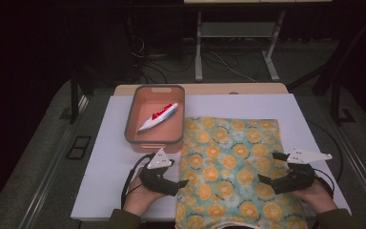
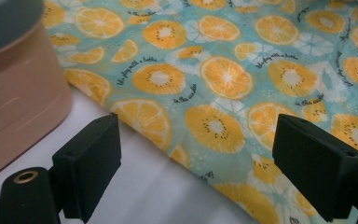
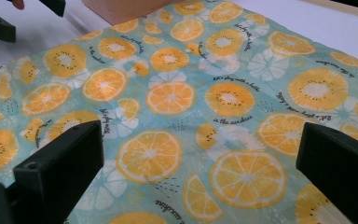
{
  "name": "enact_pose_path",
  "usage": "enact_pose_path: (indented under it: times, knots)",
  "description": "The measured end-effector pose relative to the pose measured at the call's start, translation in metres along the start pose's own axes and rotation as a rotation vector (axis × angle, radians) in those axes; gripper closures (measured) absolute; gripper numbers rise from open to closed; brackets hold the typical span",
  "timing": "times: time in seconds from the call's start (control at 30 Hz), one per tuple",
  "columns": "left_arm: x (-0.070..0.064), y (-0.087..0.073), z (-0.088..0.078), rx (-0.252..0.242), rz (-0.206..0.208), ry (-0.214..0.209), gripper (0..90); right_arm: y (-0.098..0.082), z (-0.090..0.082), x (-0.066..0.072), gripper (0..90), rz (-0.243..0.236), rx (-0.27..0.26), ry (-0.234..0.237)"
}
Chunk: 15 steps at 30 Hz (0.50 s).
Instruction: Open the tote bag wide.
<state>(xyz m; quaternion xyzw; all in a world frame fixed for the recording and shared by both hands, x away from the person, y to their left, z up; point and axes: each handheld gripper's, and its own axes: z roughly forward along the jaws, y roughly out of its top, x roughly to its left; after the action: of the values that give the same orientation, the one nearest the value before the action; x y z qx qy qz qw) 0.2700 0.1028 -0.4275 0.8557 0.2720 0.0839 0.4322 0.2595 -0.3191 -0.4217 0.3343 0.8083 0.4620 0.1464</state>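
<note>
Your left gripper gapes empty at orange-print teal cloth left edge; right gripper likewise open. Pink plastic bin with toothpaste tube crowds cloth's far-left corner.

Obstacle: bin at cloth's far-left corner, touching it. Passable: bare desk left of cloth; cloth top unobstructed.
</note>
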Motion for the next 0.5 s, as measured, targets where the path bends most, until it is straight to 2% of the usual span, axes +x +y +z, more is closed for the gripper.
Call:
enact_pose_path:
  times: [0.13, 0.33, 0.5]
  knots:
    - [-0.002, 0.001, 0.008, 0.025, -0.006, 0.010, 14.9, 0.000, 0.000, 0.000, 0.5, 0.000, -0.001, -0.002]
    - [-0.005, 0.000, 0.019, 0.067, -0.006, 0.000, 17.7, 0.000, 0.000, 0.000, 0.5, 0.000, -0.001, -0.002]
    - [-0.005, -0.001, 0.024, 0.078, -0.003, -0.012, 22.3, 0.000, 0.000, 0.000, 0.5, 0.001, -0.002, -0.004]
